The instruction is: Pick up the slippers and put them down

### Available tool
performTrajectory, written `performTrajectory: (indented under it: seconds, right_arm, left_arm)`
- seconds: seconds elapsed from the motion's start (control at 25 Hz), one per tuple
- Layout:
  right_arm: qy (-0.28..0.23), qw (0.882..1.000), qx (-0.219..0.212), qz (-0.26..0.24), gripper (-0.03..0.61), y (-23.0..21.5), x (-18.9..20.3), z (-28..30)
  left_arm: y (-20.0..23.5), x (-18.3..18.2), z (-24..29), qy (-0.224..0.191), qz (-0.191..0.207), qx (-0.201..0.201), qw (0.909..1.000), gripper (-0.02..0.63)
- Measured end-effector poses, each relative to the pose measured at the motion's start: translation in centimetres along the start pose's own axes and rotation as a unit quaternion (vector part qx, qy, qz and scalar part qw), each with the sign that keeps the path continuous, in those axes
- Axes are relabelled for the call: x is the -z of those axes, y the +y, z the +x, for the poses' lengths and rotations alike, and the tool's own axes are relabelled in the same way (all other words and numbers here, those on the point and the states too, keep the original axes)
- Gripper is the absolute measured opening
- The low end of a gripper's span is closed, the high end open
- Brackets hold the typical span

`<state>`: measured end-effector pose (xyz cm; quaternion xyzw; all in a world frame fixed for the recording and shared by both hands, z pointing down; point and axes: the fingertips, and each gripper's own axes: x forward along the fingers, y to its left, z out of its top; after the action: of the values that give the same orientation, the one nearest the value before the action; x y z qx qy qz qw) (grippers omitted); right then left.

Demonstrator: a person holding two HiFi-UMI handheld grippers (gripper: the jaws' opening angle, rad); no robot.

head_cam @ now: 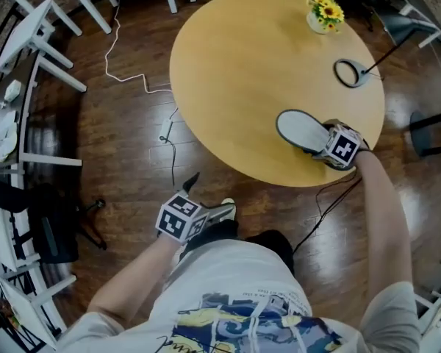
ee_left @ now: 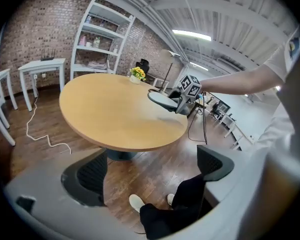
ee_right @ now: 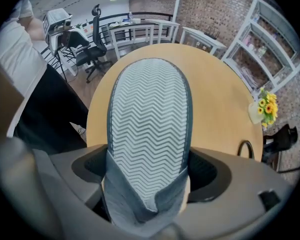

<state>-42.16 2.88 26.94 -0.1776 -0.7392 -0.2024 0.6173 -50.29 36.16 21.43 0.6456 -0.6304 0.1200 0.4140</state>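
One grey slipper (head_cam: 300, 129) is clamped sole-up in the right gripper (head_cam: 320, 144) at the near edge of the round table (head_cam: 235, 72) (zigzag tread showing), while the left gripper (ee_left: 150, 174) hangs low by the person's legs, jaws wide apart, empty.
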Motion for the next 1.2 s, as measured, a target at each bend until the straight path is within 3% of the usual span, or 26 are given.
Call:
performTrajectory:
  seconds: [0.08, 0.24, 0.56, 0.88, 1.2]
  right_arm:
    - [0.008, 0.999, 0.013, 0.034, 0.497, 0.5, 2.6, -3.3]
    - [0.036, 0.992, 0.043, 0.111, 0.495, 3.8, 12.4, -7.3]
    - [0.041, 0.963, 0.058, 0.260, 0.495, 13.2, 31.4, -10.1]
    - [0.008, 0.923, 0.071, 0.378, 0.495, 19.3, 51.4, -8.2]
    - [-0.022, 0.870, 0.066, 0.489, 0.495, 23.6, 66.1, 3.5]
  left_arm:
    - [-2.1, -1.6, 0.7, 0.006, 0.028, 0.035, 0.9990, 0.560]
    - [-8.2, -1.9, 4.3, 0.032, 0.094, 0.110, 0.9889, 0.560]
    - [-21.8, -2.7, 11.7, 0.080, 0.201, 0.199, 0.9559, 0.560]
    - [-36.4, -2.5, 21.2, 0.121, 0.236, 0.207, 0.9417, 0.560]
    - [-46.4, 3.1, 32.4, 0.195, 0.259, 0.202, 0.9242, 0.558]
